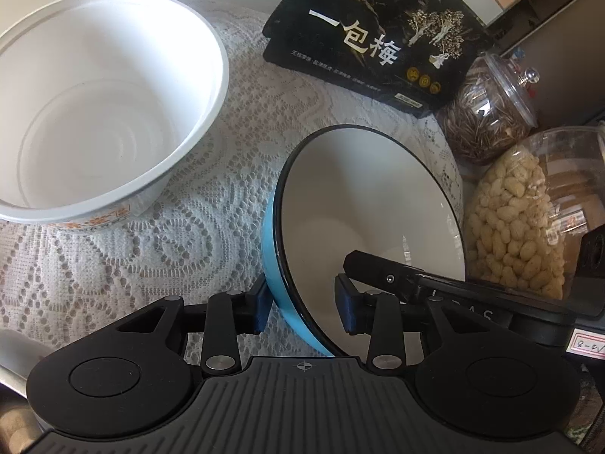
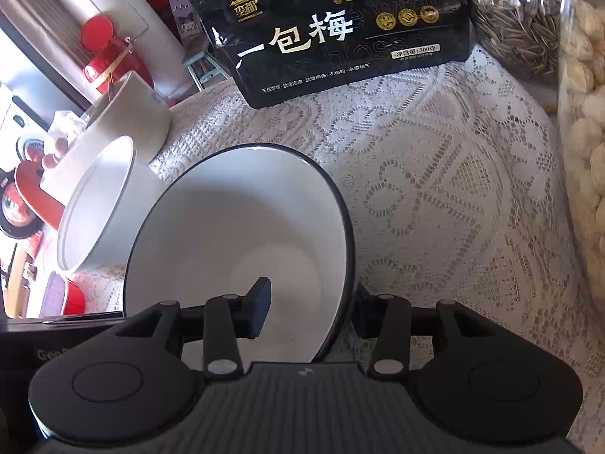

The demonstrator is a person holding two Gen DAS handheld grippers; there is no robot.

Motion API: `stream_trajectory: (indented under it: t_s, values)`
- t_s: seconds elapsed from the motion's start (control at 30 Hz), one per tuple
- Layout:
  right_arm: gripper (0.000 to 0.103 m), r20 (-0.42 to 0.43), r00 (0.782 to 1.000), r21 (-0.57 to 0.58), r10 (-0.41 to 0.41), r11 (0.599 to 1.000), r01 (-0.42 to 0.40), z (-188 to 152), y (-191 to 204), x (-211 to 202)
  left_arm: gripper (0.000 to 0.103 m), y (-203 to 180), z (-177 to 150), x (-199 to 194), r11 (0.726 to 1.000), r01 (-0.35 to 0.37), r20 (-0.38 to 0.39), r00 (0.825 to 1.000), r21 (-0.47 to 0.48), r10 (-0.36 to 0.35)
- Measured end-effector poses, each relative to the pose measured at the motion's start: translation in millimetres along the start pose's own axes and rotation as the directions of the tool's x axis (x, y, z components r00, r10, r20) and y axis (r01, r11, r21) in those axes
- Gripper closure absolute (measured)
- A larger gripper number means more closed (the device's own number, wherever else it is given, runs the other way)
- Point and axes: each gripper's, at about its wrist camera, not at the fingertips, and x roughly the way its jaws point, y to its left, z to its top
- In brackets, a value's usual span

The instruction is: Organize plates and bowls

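My left gripper (image 1: 304, 304) straddles the near rim of the blue bowl (image 1: 372, 204): left pad outside on the blue wall, right pad inside on the white interior, fingers closed onto the wall. The bowl sits tilted on the lace tablecloth (image 1: 211, 204).

My right gripper (image 2: 312, 312) holds the same bowl (image 2: 242, 242) at its near-right rim, left pad inside, right finger behind the black-edged rim, clamped on it.

Left of the bowl, slightly farther, stands the white disposable bowl (image 1: 109, 102), apart from the blue one; in the right wrist view (image 2: 94, 204) the two overlap, contact unclear.

To the right: peanut jar (image 1: 525, 212), then sunflower seed jar (image 1: 487, 109) behind it. Farthest, the black snack bag (image 1: 378, 38) stands upright on the cloth.
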Motion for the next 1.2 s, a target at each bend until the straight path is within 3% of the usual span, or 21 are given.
stream_trajectory:
  t_s: [0.33,0.57,0.77,0.9,1.03,1.2]
  values:
    - [0.059,-0.014,0.999,0.056,0.032,0.998,-0.032,3,2,-8,0.064,-1,4,-16,1.0,-0.005,0.024,1.0,0.013,0.005]
    - [0.059,0.071,0.995,-0.007,0.066,0.998,-0.066,0,27,-54,0.064,-16,-4,-68,0.997,0.006,0.105,0.994,0.075,-0.013]
    - [0.059,0.115,0.987,-0.062,0.109,0.993,-0.102,-29,42,-105,0.063,-31,-46,-119,0.992,0.017,0.149,0.988,0.126,-0.036]
    - [0.059,0.122,0.985,-0.089,0.119,0.99,-0.109,-62,46,-132,0.063,-39,-86,-135,0.989,0.015,0.134,0.99,0.146,-0.035]
    - [0.058,0.102,0.99,-0.084,0.101,0.992,-0.092,-97,42,-140,0.063,-41,-122,-131,0.988,0.008,0.104,0.994,0.152,-0.024]
    - [0.058,0.073,0.994,-0.055,0.083,0.995,-0.079,-124,29,-133,0.063,-36,-144,-110,0.992,0.0,0.053,0.999,0.13,-0.007]
